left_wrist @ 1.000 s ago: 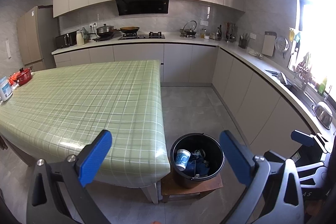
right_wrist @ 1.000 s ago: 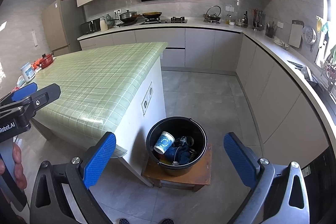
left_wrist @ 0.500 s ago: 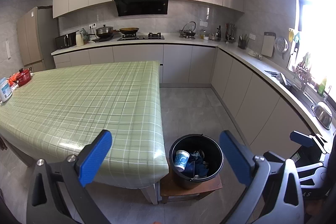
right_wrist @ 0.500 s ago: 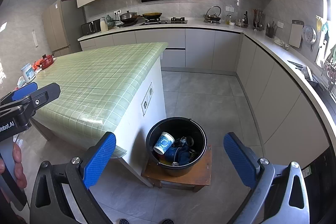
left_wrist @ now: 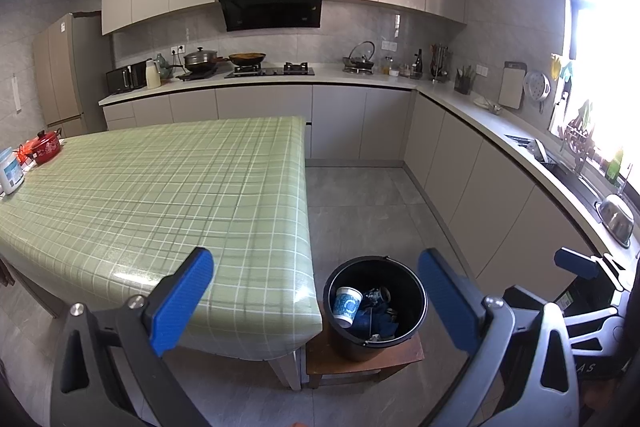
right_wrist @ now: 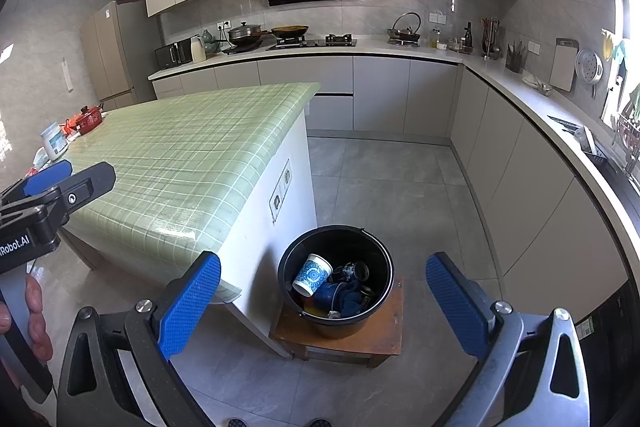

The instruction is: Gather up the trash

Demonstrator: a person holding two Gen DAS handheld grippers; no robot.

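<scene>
tablecloth: pale green, white and darker green plaid
trash bucket: black
paper cup: white, blue medallion print
stool: reddish-brown wood
finger pads: blue, fine cross-hatch
pot: red, far left
range hood: black
cabinets: beige
floor: grey tile

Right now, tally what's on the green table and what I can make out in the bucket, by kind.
Red pot: 1, on the table
White jar: 1, on the table
Paper cup: 1, in the black bucket
Dark blue items in the bucket: tangled, cannot count
Total countable: 3
</scene>
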